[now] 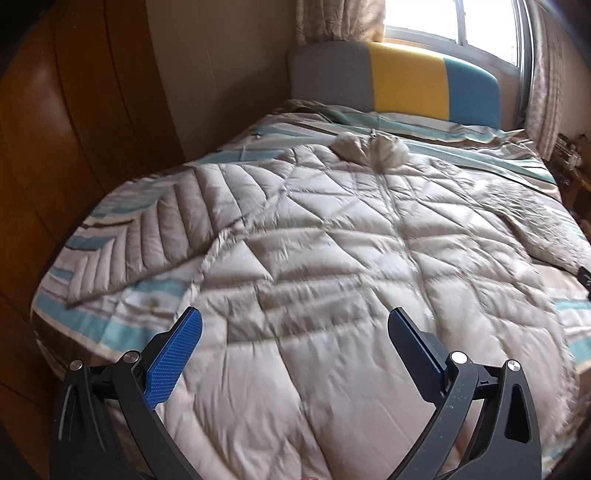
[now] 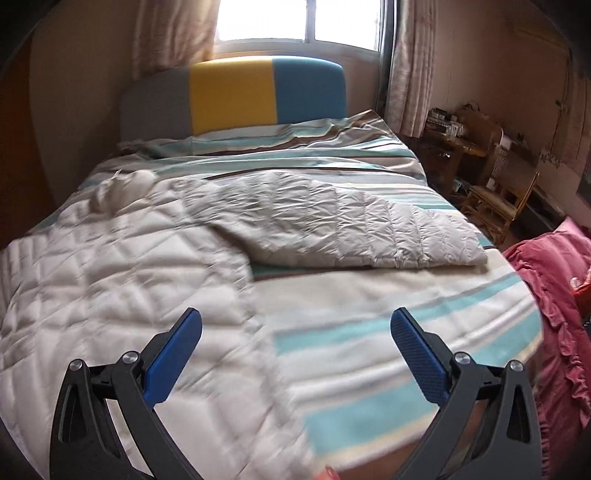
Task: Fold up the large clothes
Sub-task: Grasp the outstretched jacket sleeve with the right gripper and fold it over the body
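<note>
Jacket [image 1: 332, 240], pale and quilted, lay spread flat on the striped bed cover [image 2: 388, 332], zip up, collar toward the headboard [image 1: 399, 79], sleeves out to both sides. Left gripper [image 1: 295, 321] and right gripper [image 2: 295, 321] hovered over the jacket's hem end, jaws spread wide, holding nothing.

A home bedroom: bed [image 2: 369, 332] under a striped cover in teal, brown and cream, padded headboard [image 2: 236, 99] in grey, yellow and blue panels, window [image 2: 295, 22] behind it with patterned curtains [image 2: 410, 66] either side. Wooden wardrobe doors [image 1: 74, 147] along one wall. Cluttered wooden shelf and rattan chair [image 2: 495, 199] beside the bed.
</note>
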`<state>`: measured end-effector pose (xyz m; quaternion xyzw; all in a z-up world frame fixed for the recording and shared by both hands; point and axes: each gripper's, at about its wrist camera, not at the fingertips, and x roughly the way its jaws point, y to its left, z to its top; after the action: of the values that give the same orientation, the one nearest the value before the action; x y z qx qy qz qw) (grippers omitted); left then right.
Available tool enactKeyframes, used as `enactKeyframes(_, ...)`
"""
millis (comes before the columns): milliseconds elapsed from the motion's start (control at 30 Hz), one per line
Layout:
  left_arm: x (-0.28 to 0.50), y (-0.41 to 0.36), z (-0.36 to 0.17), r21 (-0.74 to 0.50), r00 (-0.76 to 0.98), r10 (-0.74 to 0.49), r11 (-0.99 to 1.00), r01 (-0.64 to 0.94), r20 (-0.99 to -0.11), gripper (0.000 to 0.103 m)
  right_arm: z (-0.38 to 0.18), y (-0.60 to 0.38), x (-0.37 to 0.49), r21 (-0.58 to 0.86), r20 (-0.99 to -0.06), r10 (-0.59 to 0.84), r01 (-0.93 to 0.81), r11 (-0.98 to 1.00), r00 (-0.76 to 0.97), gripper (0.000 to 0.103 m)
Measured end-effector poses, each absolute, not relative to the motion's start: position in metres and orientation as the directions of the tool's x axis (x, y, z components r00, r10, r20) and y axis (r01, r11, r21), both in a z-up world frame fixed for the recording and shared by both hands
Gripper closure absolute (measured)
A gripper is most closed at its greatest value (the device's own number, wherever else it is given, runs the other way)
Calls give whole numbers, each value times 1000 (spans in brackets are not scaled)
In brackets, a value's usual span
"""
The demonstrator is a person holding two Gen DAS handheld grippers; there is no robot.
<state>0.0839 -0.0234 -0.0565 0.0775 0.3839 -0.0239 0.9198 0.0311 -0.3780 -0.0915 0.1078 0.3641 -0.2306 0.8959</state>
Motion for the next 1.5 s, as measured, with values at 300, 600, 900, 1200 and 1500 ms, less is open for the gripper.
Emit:
enactKeyframes(300,164,-5,-97,67,635,-2,994,84,-772,3,-125,-494,72,-93,-717,-524,683,725,459,2)
enactKeyframes(600,221,16,-119,139,626,113,990,-7,-772,3,-154,-586,78,-77,-736,-584,815,575,342,2)
enactKeyframes(900,250,38,-136,137,630,137,989,-48,-765,3,-173,-610,90,-21,-784,-522,825,564,337,18)
enactKeyframes(1200,246,49,-156,42,623,71,997,-61,-779,3,-170,-591,110,-61,-754,-530,761,646,389,78)
enactKeyframes(1500,245,45,-157,74,609,96,995,-61,-787,3,-137,-527,124,-109,-620,-601,703,703,505,89)
